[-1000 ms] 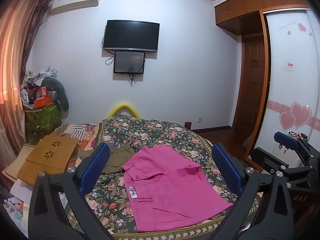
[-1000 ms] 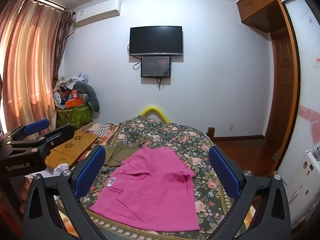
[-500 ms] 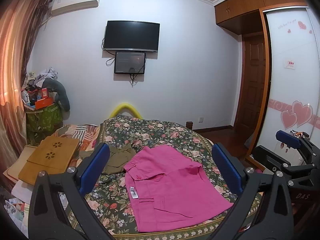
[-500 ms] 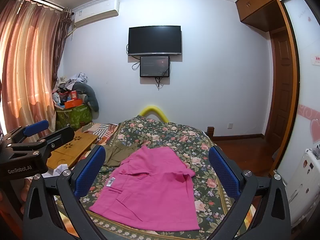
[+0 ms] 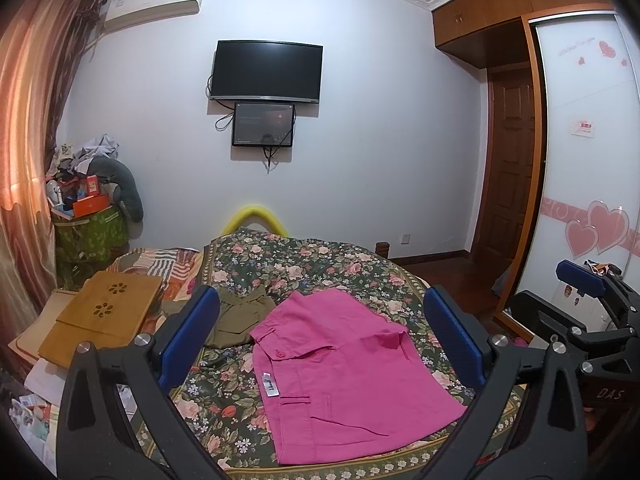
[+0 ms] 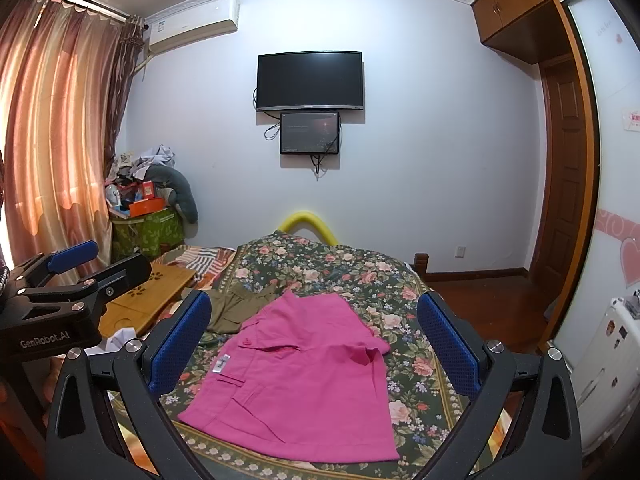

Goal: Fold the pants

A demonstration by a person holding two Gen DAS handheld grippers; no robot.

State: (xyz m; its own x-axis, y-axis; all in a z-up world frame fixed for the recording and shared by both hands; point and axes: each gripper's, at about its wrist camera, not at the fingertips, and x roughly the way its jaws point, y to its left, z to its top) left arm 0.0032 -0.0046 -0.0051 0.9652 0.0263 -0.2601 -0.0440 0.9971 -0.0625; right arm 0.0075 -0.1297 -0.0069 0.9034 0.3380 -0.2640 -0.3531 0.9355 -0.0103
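Observation:
Pink pants (image 5: pixel 344 372) lie spread flat on the floral bedspread (image 5: pixel 320 264), waistband toward the far left, a white tag at the side. They also show in the right wrist view (image 6: pixel 304 376). My left gripper (image 5: pixel 320 336) is open and empty, held above the near bed edge, short of the pants. My right gripper (image 6: pixel 316 340) is open and empty, also above the near edge. Each gripper shows in the other's view: the right one (image 5: pixel 580 320) at the right, the left one (image 6: pixel 72 280) at the left.
Olive shorts (image 5: pixel 240 316) lie beyond the pink pants' waistband. A wooden lap desk (image 5: pixel 104 312) sits at the bed's left. A cluttered green bin (image 5: pixel 88 232) stands by the curtain. A wardrobe with sliding door (image 5: pixel 580 160) and a wooden door (image 5: pixel 508 160) are on the right.
Both views have shifted only slightly; the grippers stay open and the pants have not moved.

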